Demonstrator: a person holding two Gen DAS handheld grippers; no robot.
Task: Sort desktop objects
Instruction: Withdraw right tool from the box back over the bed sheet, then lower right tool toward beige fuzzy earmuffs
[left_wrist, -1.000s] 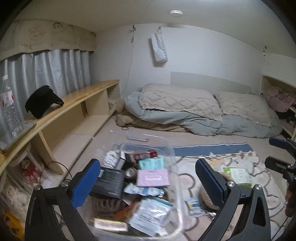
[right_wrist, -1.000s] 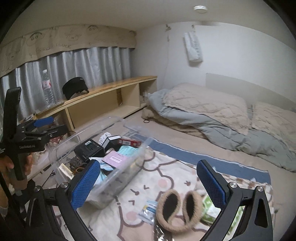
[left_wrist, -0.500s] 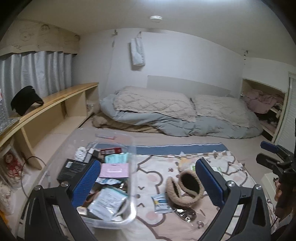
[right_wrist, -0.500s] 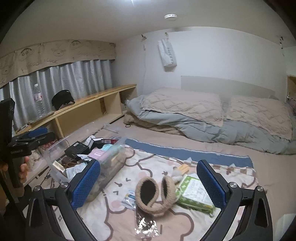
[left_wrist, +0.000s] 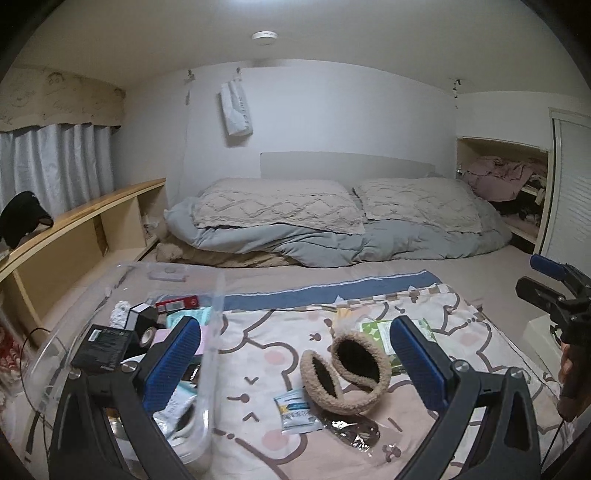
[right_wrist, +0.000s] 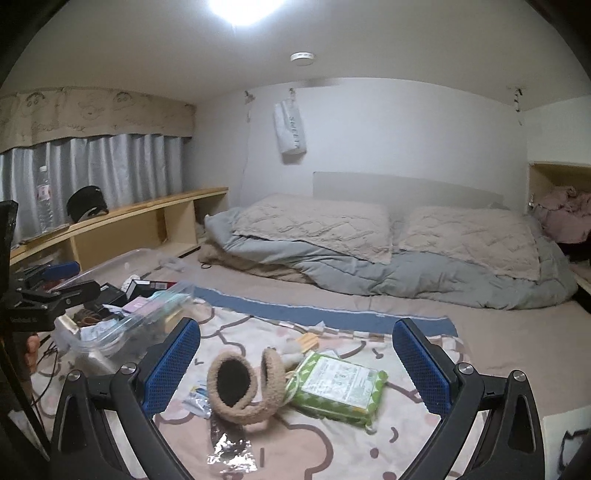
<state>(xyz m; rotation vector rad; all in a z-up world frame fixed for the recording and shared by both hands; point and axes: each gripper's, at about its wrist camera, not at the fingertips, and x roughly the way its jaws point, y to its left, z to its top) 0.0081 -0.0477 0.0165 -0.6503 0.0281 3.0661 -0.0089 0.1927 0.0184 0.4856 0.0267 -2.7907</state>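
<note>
- Left claw (left_wrist: 295, 365): fingers were held wide apart, nothing between them; it was raised above the patterned blanket (left_wrist: 266, 373), apparently so the loose items could be surveyed.
- Right claw (right_wrist: 295, 363): fingers likewise spread, empty; it was aimed at the earmuffs, judged the likeliest next pick.
- Fuzzy earmuffs (right_wrist: 245, 386): lay at 12 o'clock of the right claw, centred between its fingers, resting on the blanket and touching the green packet.
- Green packet (right_wrist: 338, 384): lay flat at 1 o'clock of the earmuffs, not yet sorted.
- Small blue-and-white sachet (left_wrist: 295, 410): lay at 7 o'clock of the earmuffs in the left view, just beside them.
- Crinkled foil wrapper (right_wrist: 231, 452): lay at 6 o'clock of the earmuffs, near the blanket's front.
- Clear plastic bin (left_wrist: 212, 343): stood at 9 o'clock of the loose items, already crowded with boxes and packets, so judged the collecting place.
- Task status: judged partly done; four items were left outside the bin.
</note>
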